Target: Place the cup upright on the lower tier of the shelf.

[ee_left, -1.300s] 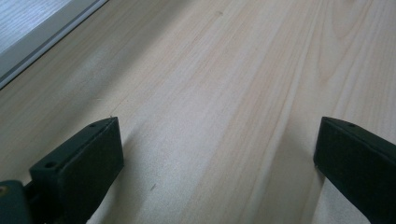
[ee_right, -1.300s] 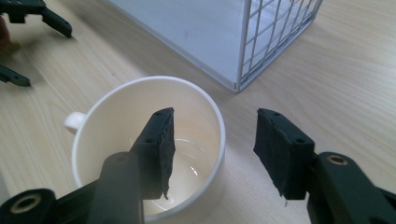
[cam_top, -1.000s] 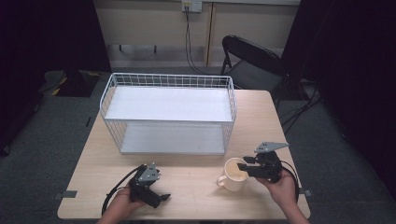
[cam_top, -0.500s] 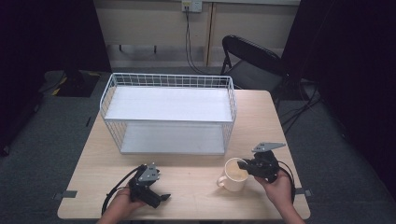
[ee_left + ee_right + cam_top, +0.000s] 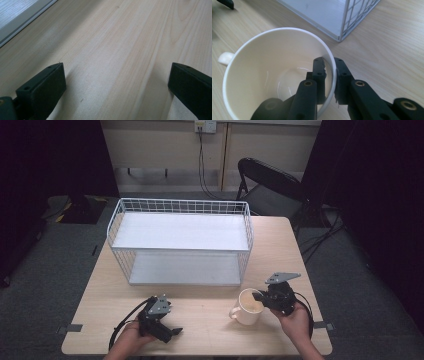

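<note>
At the lower right of the high view the right gripper [image 5: 261,296] has just been closing, and its jaws now pinch the wall of the cream ceramic mug with a small handle [image 5: 248,306], one jaw inside the rim, one outside. The right gripper view shows the rim [image 5: 333,65] caught between them. The mug stands upright on the pale wooden table [image 5: 280,250], near the front edge. A single-wall pinch is thin, so I'd lift straight up and slowly, keeping the wrist level so the mug doesn't swing; it looks empty, though the interior is dim. At lower left the left gripper [image 5: 170,332] rests with jaws wide apart over bare wood. Beyond, the white wire two-tier rack [image 5: 180,205] stands mid-table.
</note>
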### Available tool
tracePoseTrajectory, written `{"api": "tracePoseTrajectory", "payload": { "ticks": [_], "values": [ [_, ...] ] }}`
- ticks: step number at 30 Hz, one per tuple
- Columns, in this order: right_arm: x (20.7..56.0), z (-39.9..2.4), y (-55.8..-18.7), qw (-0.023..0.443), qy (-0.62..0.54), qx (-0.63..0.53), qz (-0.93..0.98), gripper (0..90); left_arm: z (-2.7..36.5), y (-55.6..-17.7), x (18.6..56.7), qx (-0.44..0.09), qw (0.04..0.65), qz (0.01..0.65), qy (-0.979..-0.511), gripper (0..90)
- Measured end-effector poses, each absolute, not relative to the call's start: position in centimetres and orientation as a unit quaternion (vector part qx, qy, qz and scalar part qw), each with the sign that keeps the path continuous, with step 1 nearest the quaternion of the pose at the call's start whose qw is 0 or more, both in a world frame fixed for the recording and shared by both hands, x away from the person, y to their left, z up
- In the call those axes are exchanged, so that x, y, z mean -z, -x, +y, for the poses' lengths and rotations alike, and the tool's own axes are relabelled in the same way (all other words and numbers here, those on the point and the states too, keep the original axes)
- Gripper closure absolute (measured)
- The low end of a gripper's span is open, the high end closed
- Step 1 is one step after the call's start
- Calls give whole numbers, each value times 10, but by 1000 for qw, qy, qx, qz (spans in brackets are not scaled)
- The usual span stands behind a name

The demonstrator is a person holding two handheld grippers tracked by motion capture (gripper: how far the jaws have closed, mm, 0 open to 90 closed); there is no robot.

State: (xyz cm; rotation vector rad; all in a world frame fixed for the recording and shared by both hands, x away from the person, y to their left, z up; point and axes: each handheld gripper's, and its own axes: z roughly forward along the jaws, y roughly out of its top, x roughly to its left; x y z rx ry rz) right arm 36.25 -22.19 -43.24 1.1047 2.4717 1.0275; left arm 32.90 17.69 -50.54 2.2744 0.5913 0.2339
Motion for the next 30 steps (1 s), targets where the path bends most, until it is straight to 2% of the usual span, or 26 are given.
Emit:
{"api": "tracePoseTrajectory", "payload": {
  "ticks": [30],
  "values": [
    [417, -177, -374, 125, -362, -354, 853, 818, 177, -329, 505, -92, 378, 229, -892, 7]
  ]
}}
